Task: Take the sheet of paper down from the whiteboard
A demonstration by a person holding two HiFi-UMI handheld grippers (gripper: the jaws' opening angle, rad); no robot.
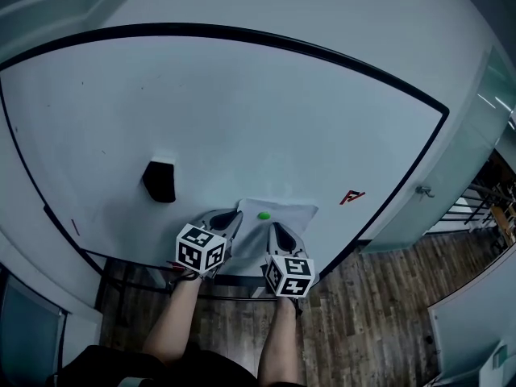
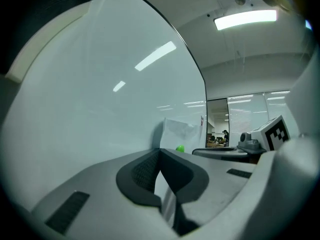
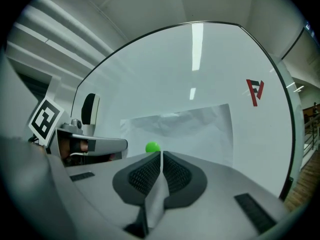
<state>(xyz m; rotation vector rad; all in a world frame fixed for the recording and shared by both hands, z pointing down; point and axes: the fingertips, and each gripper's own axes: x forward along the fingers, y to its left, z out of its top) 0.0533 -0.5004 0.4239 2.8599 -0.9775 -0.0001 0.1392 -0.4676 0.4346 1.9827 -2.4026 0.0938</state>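
Note:
A white sheet of paper (image 1: 284, 215) hangs on the whiteboard (image 1: 242, 119), pinned by a small green magnet (image 1: 264, 215). My left gripper (image 1: 235, 221) is shut on the sheet's lower left part. In the left gripper view a strip of paper (image 2: 168, 200) shows between the closed pads of the left gripper (image 2: 160, 152). My right gripper (image 1: 278, 232) is shut on the sheet's lower edge. The right gripper view shows paper (image 3: 156, 199) pinched in the right gripper (image 3: 161, 156), with the sheet (image 3: 185, 126) and magnet (image 3: 152, 147) just ahead. Both grippers point level at the board.
A black eraser (image 1: 160, 181) sticks to the board left of the sheet. A red logo (image 1: 351, 197) is printed to the right. The board's black frame (image 1: 419, 160) runs along the right side, with wood floor (image 1: 379, 313) below and a glass partition (image 1: 484, 135) beyond.

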